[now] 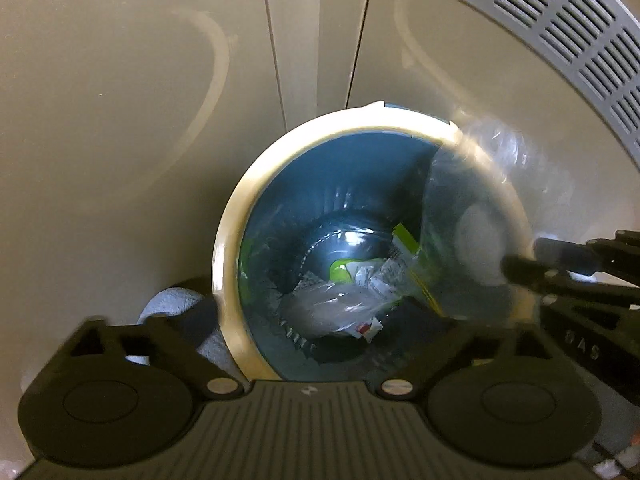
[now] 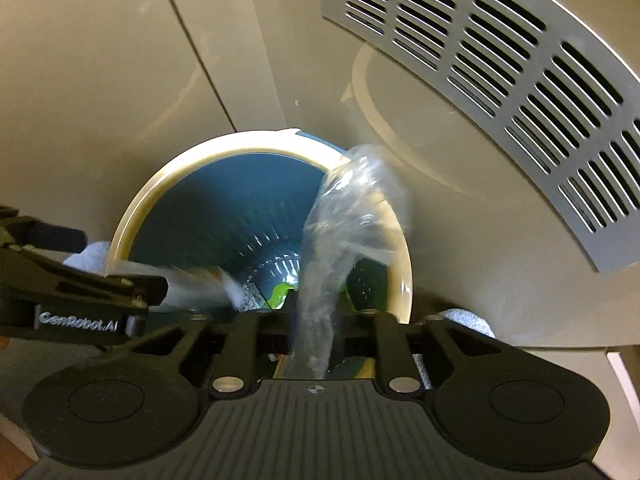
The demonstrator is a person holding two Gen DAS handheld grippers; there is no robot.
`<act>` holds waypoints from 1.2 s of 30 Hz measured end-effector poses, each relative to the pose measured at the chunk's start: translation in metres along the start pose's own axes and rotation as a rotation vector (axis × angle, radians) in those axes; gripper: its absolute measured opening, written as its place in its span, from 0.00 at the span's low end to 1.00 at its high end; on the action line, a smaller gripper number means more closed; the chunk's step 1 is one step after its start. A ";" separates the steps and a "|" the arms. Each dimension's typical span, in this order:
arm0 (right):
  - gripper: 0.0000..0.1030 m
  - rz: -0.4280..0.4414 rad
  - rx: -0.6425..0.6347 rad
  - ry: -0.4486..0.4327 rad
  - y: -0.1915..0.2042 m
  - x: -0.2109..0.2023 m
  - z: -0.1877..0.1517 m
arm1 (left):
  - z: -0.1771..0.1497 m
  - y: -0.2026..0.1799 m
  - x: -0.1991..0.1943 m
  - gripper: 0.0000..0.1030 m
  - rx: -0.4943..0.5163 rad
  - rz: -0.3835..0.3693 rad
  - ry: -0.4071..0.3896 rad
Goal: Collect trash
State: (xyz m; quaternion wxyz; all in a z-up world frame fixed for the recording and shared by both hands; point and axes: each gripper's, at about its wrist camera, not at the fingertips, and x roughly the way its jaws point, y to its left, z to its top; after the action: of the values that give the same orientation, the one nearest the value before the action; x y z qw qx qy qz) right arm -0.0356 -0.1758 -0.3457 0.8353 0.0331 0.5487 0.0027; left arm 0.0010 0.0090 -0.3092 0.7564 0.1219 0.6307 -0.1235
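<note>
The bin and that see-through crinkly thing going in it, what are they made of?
The bin looks like hard plastic: smooth blue ribbed walls, glossy cream rim. The see-through thing looks like thin clear plastic film, a wrapper or bag: light shines off its crumples. It is blurred, so I can't be sure.

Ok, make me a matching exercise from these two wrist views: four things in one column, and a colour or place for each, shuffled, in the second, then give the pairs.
Things
1. round waste bin with a cream rim
2. crumpled clear plastic wrapper
3. slotted vent grille
4. bright green scrap

Descriptions
A. grey, on the floor beyond the bin
B. dark blue inside
C. lying at the bottom of the bin
D. see-through, draped over the bin's rim

Pairs: 1-B, 2-D, 3-A, 4-C
</note>
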 end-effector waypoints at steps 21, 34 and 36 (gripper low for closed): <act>0.69 0.035 -0.065 -0.186 0.021 -0.114 -0.023 | -0.050 0.013 -0.122 1.00 -0.037 -0.026 -0.238; 0.70 -0.023 -0.075 -0.237 0.017 -0.135 -0.045 | -0.066 0.000 -0.146 1.00 0.012 -0.005 -0.304; 0.70 -0.024 -0.076 -0.244 0.016 -0.138 -0.047 | -0.068 -0.002 -0.149 1.00 0.020 -0.002 -0.313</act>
State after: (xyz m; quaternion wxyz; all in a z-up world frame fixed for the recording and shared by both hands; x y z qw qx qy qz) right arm -0.1332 -0.1628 -0.2372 0.8964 -0.0049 0.4431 0.0094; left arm -0.0880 0.0351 -0.1744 0.8441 0.1081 0.5038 -0.1481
